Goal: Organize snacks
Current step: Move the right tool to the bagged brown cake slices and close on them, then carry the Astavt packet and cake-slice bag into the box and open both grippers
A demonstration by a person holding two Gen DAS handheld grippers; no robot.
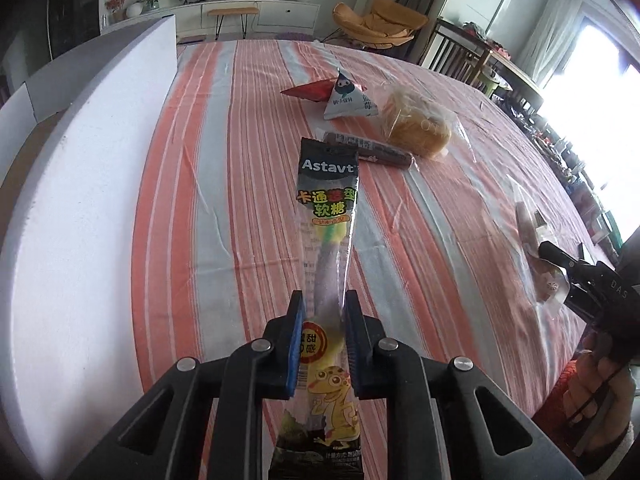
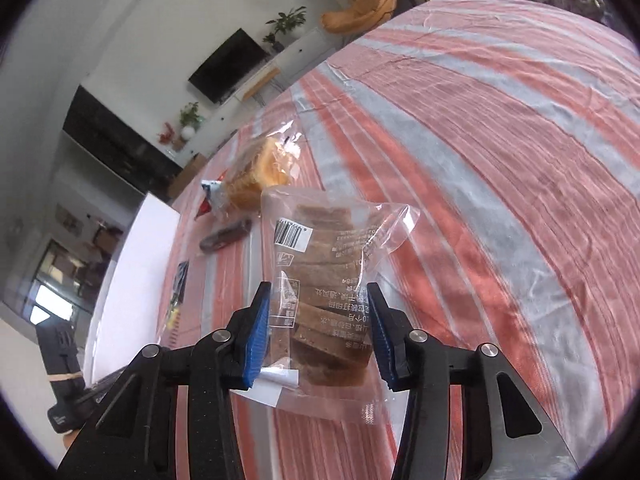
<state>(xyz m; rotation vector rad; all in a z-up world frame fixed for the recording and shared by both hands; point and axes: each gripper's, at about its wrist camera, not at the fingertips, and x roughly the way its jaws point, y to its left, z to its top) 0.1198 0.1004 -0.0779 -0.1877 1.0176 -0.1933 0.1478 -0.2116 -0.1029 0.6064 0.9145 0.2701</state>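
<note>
My left gripper is shut on a long Astavt gummy candy pack and holds it above the striped tablecloth. My right gripper is shut on a clear bag of brown biscuit slices, held above the cloth; it also shows in the left wrist view. On the table lie a bag of yellow bread, a brown sausage stick, a white triangular pack and a red packet. The bread and the stick also show in the right wrist view.
A large white foam board lies along the left side of the table; it shows in the right wrist view too. A chair with a yellow cushion and a TV cabinet stand beyond the far edge.
</note>
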